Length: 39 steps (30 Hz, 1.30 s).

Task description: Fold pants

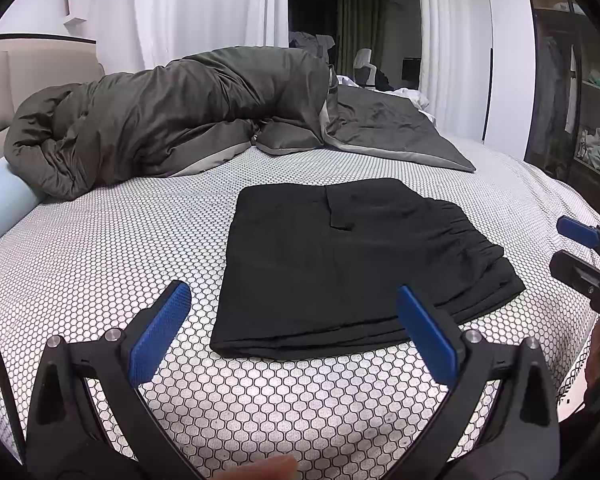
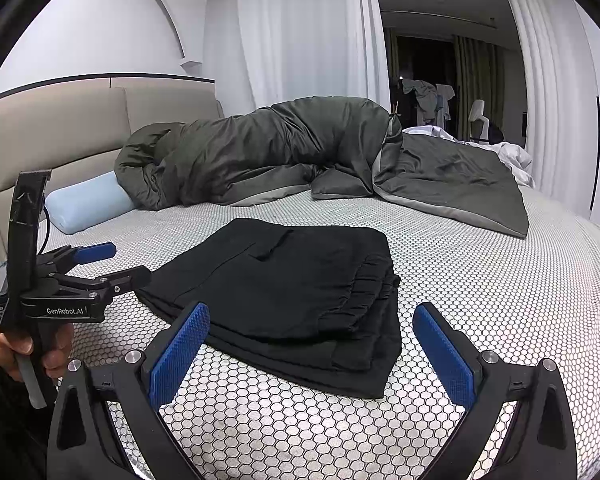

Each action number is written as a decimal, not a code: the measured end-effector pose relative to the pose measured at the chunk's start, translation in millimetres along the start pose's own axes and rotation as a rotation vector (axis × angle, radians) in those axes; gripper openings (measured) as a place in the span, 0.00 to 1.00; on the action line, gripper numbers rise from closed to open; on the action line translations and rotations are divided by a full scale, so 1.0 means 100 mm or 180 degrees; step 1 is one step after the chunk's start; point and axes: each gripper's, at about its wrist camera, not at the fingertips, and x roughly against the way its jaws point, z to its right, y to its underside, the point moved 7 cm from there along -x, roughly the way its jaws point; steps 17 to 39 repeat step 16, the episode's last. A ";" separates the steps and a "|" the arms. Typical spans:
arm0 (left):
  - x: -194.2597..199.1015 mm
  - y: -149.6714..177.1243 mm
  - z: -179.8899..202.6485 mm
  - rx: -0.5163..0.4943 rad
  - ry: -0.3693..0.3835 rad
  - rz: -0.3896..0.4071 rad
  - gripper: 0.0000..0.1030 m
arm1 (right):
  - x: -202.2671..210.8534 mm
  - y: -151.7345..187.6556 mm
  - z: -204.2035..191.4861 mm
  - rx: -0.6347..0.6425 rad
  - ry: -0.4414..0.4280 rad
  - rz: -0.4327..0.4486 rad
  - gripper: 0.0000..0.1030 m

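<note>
Pants are seen folded into a compact black rectangle on the bed, near its front edge and about in the middle of that edge's length. The elastic waistband lies on top at the right side of the stack, and several layers are visible along the near edge, so the folding is judged to be finished or almost finished.

Left tongs are held above the bed just before the near edge of the pants, with the blue pads wide apart and nothing between them. Right tongs are also spread apart and empty, and they are pointed at the waistband corner of the stack. Neither pair is touching the cloth. This position is probably kept so that the stack is not disturbed, or so that a last smoothing can be made if it is needed.

A dark green duvet is piled along the far side of the bed, next to the headboard, and a light blue pillow is partly covered by it. Both are well apart from the pants, so free space is left around the stack.
</note>
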 end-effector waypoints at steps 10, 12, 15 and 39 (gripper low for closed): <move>0.01 0.00 -0.03 -0.0002 0.0011 -0.0004 0.99 | -0.01 0.00 -0.02 0.0029 -0.0007 -0.0013 1.00; 0.00 0.00 -0.03 -0.0004 0.0007 -0.0006 0.99 | 0.00 0.01 -0.02 0.0043 -0.0014 -0.0010 1.00; 0.01 0.00 -0.04 0.0003 0.0022 -0.0009 0.99 | -0.01 0.02 -0.03 0.0055 -0.0020 -0.0013 1.00; 0.02 -0.01 -0.04 0.0004 0.0023 -0.0008 0.99 | -0.01 0.02 -0.03 0.0055 -0.0025 -0.0014 1.00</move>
